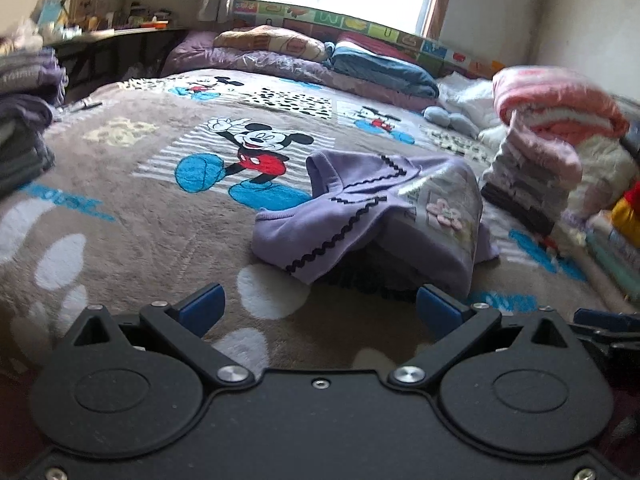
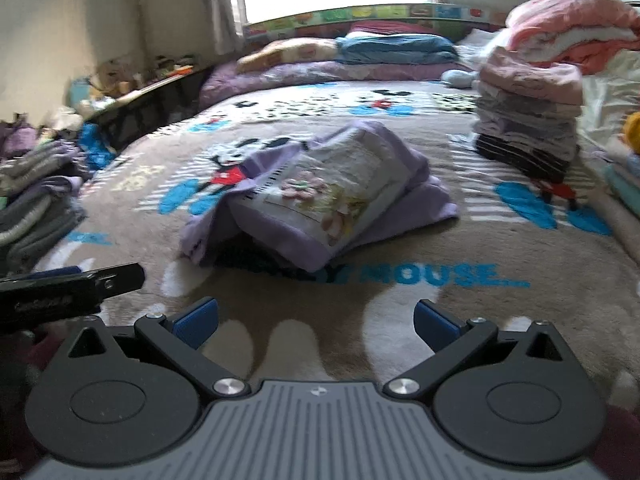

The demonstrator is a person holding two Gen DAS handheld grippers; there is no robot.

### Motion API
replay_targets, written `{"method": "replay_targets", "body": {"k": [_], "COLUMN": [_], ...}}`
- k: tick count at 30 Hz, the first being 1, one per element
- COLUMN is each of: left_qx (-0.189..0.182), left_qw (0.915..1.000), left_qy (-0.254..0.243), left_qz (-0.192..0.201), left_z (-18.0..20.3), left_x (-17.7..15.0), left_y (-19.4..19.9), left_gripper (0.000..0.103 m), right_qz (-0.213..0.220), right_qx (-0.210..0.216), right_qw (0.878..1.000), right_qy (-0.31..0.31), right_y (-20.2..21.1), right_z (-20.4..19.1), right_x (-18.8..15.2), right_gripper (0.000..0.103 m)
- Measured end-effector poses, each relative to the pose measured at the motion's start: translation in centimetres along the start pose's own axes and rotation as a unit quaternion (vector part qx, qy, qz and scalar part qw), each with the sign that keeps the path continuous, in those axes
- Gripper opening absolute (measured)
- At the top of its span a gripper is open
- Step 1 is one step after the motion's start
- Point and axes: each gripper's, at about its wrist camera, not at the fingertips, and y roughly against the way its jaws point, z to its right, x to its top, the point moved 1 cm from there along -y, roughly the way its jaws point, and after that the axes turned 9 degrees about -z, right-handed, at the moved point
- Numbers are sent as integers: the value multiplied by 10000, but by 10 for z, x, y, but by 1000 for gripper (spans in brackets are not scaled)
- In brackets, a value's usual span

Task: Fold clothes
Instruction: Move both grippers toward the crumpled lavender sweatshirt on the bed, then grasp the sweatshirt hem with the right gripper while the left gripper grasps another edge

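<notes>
Bed blanket (image 1: 132, 216): a cartoon-mouse throw is serving as the folding surface, its middle left bare, which I judge is to give one garment room to be spread out.
Folded stack (image 2: 528, 128): a tall pile is sitting on the right side of the bed, well apart from the work area; it looks like the place where finished pieces are going.
Unfolded heap (image 2: 36, 200): rumpled clothes are lying at the left edge, probably waiting their turn.
Purple garment (image 1: 372, 216): the piece in hand is lying crumpled in the middle of the blanket, ahead of both tools, with black zigzag trim and a flower patch showing; it is bunched and partly tented up, so it is not yet laid flat.
Left gripper (image 1: 320, 306): its blue-padded fingers are standing spread wide, gripping nothing, hovering low over the blanket just short of the garment's near edge, seemingly lined up for a first grab.
Right gripper (image 2: 316, 318): likewise gaping and empty, pointing at the garment from a little further back; the pair side by side suggests a two-handed lift and spread is coming.
</notes>
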Motion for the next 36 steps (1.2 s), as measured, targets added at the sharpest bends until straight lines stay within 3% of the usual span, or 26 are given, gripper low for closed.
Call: {"method": "replay_targets", "body": {"k": [3,9,11,20,28,31,36], "left_qx": [-186,-575,-730,-1096,-1272,-1402,-1642], "left_qw": [9990,9958,9940,9785,9726,9656,9676], "left_qy": [297,414,578,1542,1845,2050,1800], "left_qz": [262,-588,-580,-823,-614,-770,-655], "left_z": [-9,-27,-35,-74,-101,-110,-110], "left_x": [1,11,11,27,48,43,41], "left_y": [-5,-31,-35,-76,-117,-136,-144], "left_gripper": [103,103,103,102,97,96,95], "right_qz": [126,338,360,-357,-643,-816,-1235], "right_qx": [127,436,593,859,1035,1115,1073], "right_qw": [9998,9972,9952,9850,9735,9653,9468], "right_qy": [128,501,689,1454,1933,2215,2770], "right_y": [-3,-15,-18,-42,-81,-104,-151], "right_z": [0,5,8,11,9,3,-15], "right_x": [8,32,43,108,169,194,229], "right_gripper": [103,103,103,103,101,90,86]}}
